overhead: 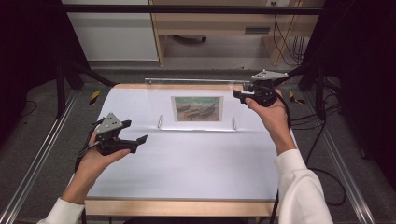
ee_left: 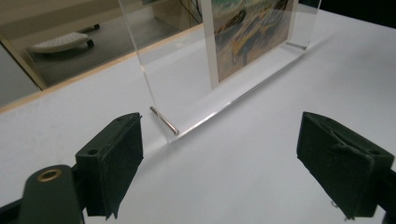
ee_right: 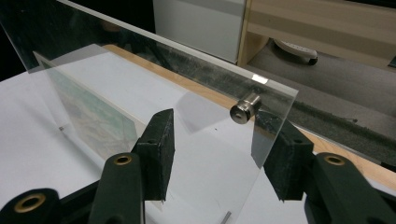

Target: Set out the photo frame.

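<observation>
The frame [overhead: 196, 108] stands upright mid-table, long axis running left to right. The right gripper [overhead: 243, 95] straddles its upper right corner without clearly clamping; the left gripper [overhead: 138, 142], jaws apart and empty, sits near the lower left corner

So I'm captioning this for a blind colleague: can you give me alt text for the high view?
A clear acrylic photo frame holding a boat picture stands upright on a white table. The right gripper is at the frame's upper right corner. The left gripper hovers open, apart from the frame, off its lower left corner.
</observation>
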